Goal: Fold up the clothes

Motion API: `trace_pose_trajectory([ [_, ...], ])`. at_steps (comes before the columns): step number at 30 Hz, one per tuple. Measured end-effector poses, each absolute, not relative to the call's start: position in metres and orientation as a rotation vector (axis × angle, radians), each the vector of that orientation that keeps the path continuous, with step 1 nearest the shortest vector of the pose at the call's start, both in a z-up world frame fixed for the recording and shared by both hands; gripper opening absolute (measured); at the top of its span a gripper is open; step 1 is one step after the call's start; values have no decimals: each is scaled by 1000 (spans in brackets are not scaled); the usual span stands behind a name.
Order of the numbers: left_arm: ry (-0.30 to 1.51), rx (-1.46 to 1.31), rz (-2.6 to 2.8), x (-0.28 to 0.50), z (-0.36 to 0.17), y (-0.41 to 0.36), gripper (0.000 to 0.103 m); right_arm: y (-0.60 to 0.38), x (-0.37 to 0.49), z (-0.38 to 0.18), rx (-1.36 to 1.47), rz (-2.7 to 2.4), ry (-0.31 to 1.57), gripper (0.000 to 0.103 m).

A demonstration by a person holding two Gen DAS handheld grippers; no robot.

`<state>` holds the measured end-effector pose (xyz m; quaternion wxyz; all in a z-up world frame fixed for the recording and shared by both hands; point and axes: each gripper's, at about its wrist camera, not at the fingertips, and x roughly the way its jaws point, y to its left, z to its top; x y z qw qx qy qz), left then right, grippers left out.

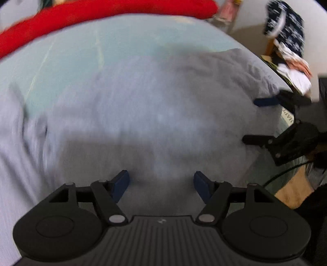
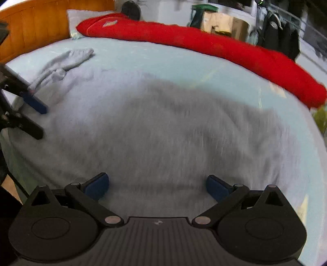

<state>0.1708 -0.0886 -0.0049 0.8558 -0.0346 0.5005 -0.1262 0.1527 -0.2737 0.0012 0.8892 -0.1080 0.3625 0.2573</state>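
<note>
A grey long-sleeved garment point(image 1: 143, 102) lies spread flat on the pale blue bedsheet point(image 1: 71, 61). My left gripper point(image 1: 161, 175) hovers just over the garment's near part, open, with only cloth showing beneath the blue pads. At the garment's right edge is my right gripper point(image 1: 250, 120), also open. In the right wrist view the same garment point(image 2: 163, 133) fills the middle, with one sleeve point(image 2: 65, 59) bunched at the far left. My right gripper point(image 2: 157, 177) stands open above the cloth, holding nothing. My left gripper point(image 2: 42, 122) comes in from the left edge, open.
A long red bolster or blanket point(image 2: 204, 47) runs along the bed's far side. A wooden headboard point(image 2: 30, 24) and a pillow point(image 2: 81, 18) are at the far left. Cardboard boxes point(image 2: 220, 24) and hanging dark clothes point(image 2: 282, 38) stand beyond the bed.
</note>
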Motion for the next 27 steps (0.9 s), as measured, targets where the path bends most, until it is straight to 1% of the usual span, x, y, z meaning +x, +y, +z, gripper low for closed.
trace_pose_trajectory([
  [4, 1038, -193, -220, 173, 6, -72, 72, -283, 156, -3, -154, 527, 777, 103],
  [9, 904, -128, -192, 202, 27, -56, 72, -271, 164, 3, -219, 517, 808, 103],
  [13, 864, -110, -168, 231, 19, -36, 72, -273, 156, 4, -209, 485, 815, 103],
  [15, 903, -149, -150, 239, 3, -21, 73, -271, 154, 5, -201, 459, 820, 103],
  [16, 942, -165, -118, 241, -6, -14, 73, -270, 155, 6, -201, 448, 825, 103],
  [19, 945, -215, -111, 220, -13, 14, 74, -263, 157, 11, -230, 402, 837, 103],
  [22, 939, -294, -113, 205, 5, 36, 73, -257, 158, 18, -245, 344, 832, 103],
  [27, 806, -301, -170, 197, 42, 57, 74, -233, 170, 46, -177, 354, 746, 103],
])
